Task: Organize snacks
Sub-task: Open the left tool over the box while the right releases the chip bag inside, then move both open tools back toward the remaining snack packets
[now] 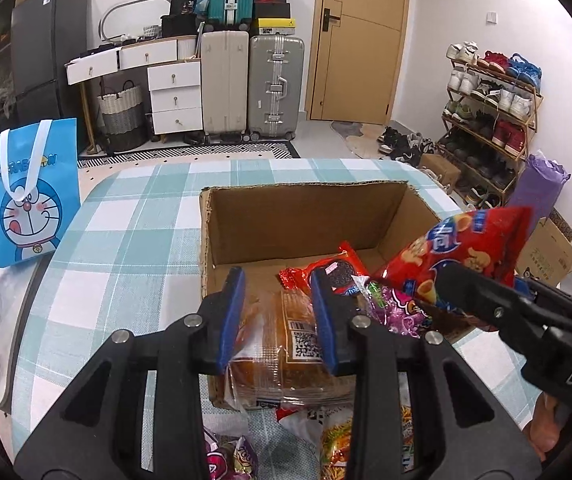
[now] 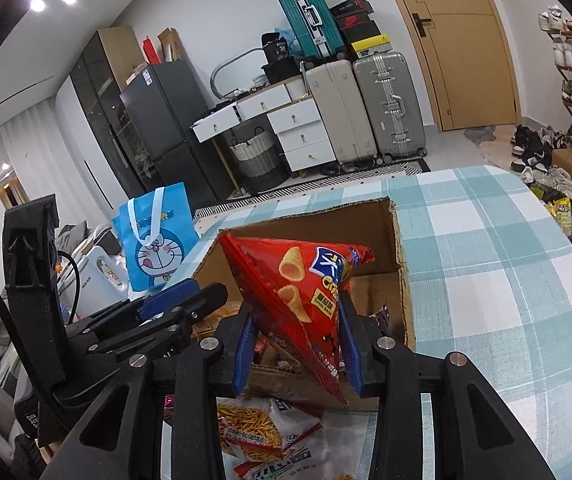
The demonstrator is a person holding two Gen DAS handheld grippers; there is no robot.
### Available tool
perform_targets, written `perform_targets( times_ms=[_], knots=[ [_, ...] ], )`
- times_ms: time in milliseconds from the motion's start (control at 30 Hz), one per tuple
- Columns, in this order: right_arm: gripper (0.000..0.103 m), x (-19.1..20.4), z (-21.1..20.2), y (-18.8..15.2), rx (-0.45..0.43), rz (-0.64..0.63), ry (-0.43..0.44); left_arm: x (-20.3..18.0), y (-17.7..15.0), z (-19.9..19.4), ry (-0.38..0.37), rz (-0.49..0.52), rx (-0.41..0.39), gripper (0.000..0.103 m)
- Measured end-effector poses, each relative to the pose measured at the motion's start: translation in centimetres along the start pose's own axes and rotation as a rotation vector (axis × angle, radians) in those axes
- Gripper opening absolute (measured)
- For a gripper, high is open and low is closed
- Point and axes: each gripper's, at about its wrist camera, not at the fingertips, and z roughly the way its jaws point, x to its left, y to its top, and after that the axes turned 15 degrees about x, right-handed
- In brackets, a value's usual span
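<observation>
An open cardboard box (image 1: 305,192) (image 2: 399,240) stands on the checked tablecloth. Inside lie a red cookie pack (image 1: 337,272) and a purple candy pack (image 1: 393,304). My left gripper (image 1: 280,320) is over the box's near side, shut on a clear-wrapped bread pack (image 1: 278,344). My right gripper (image 2: 297,348) is shut on a red bag of cone snacks (image 2: 305,280) (image 1: 465,248), held tilted above the box's right side. The left gripper (image 2: 174,304) shows beside it in the right wrist view. More snack bags (image 2: 254,428) (image 1: 337,440) lie on the table in front of the box.
A blue cartoon tote bag (image 1: 26,200) (image 2: 154,240) stands left of the table. The checked table (image 1: 126,240) extends left and right of the box. Suitcases (image 1: 274,84), white drawers and a shoe rack (image 1: 493,120) line the far side of the room.
</observation>
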Motion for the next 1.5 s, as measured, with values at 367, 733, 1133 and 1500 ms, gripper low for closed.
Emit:
perform_targets(
  times_ms=[367, 733, 1133, 1500],
  knots=[
    [0.080, 0.3, -2.7, -1.0, -0.049, -0.077, 0.012, 1.3, -0.7, -1.3, -0.074, -0.001, 0.017, 0.077],
    [0.102, -0.6, -5.8, -3.5, -0.049, -0.075, 0.032, 1.8, -3.5, -6.4, -0.116, 0.024, -0.050, 0.102],
    [0.102, 0.7, -6.4, -6.5, -0.003, -0.113, -0.018, 2.3, -7.6, -10.2, -0.076, 0.052, -0.067, 0.102],
    [0.102, 0.8, -6.7, -7.6, 0.030, -0.097, -0.048, 4.0, -10.6, -10.3, -0.047, 0.014, -0.035, 0.102]
  ],
)
